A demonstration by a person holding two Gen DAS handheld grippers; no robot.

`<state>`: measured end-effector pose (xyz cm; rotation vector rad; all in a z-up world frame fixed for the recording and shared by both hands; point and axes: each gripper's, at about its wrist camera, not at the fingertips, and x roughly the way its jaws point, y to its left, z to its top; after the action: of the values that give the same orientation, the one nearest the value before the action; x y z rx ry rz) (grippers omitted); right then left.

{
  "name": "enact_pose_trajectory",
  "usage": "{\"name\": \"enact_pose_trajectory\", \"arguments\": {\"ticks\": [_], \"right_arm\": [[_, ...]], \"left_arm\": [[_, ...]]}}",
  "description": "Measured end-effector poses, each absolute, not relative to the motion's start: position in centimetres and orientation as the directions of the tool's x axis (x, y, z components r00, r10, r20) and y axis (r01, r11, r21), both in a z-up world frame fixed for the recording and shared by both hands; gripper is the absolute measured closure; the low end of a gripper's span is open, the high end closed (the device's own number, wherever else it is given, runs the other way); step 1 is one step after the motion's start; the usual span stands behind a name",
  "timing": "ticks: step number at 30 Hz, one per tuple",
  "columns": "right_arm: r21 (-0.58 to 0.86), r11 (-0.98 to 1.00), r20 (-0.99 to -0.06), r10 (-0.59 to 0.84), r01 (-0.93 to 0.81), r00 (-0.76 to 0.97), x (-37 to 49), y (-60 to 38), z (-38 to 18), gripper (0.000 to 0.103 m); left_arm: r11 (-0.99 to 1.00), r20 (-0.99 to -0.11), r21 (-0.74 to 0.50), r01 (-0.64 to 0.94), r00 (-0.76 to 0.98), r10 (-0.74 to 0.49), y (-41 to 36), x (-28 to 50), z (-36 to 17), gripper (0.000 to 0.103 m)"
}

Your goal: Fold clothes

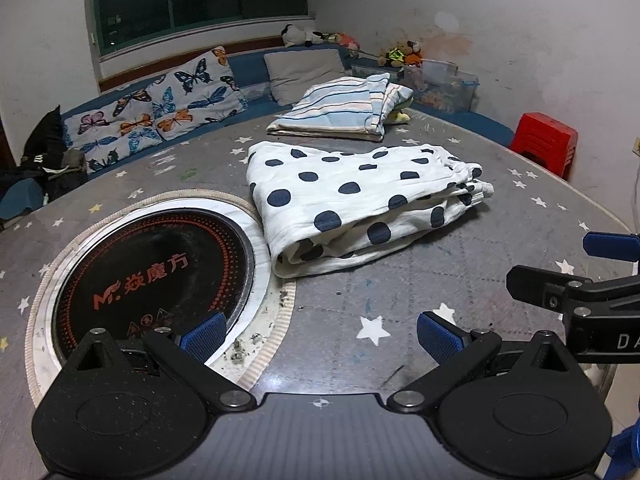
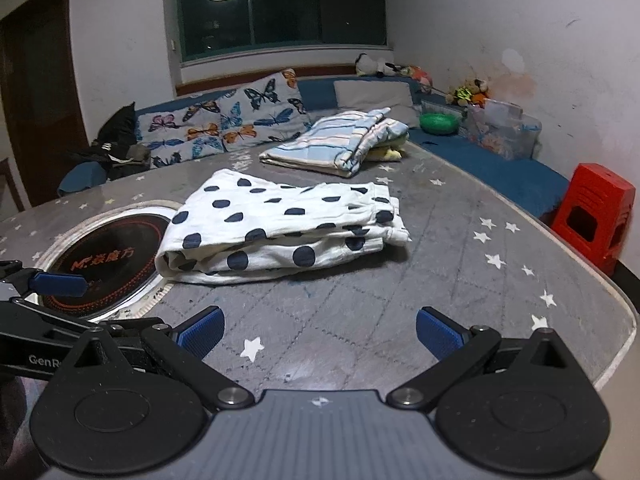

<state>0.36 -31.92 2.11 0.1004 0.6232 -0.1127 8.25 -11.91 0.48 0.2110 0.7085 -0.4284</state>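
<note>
1. Polka-dot garment, white cotton with navy dots, lies folded into a thick rectangular bundle near the middle of the round table with a grey star-printed cover. We see layered edges stacked at its right end and a rolled fold along the near side.
2. Its left corner overlaps the white rim of the round black induction hob with red markings, which is set into the table.
3. Behind it, apart from it, we note a second folded piece, a blue-and-white striped cloth, also resting on the table top near the far edge.
4. Our left gripper hovers low over the table in front of the bundle, blue-padded fingers spread wide, nothing between them. It touches no cloth.
5. Our right gripper is likewise spread apart and empty, just beside the left one; from the left wrist view, its blue pad and black linkage enter at the right edge.
6. Farther out: a blue bench sofa curves round the table, carrying butterfly-print cushions and a plain grey cushion.
7. A red plastic stool stands at the right past the table's edge, a clear plastic storage box and soft toys sit along the wall.
8. A dark window reflects a ceiling lamp.
</note>
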Motion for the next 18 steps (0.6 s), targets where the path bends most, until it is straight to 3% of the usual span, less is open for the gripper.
{"name": "enact_pose_trajectory", "arguments": {"ticks": [18], "right_arm": [[0.109,0.993,-0.543,0.025,0.041,0.84,-1.7,-33.5,1.9,0.0]], "left_arm": [[0.927,-0.652,0.092,0.363,0.726,-0.219,-12.9,4.2,0.6,0.0]]}}
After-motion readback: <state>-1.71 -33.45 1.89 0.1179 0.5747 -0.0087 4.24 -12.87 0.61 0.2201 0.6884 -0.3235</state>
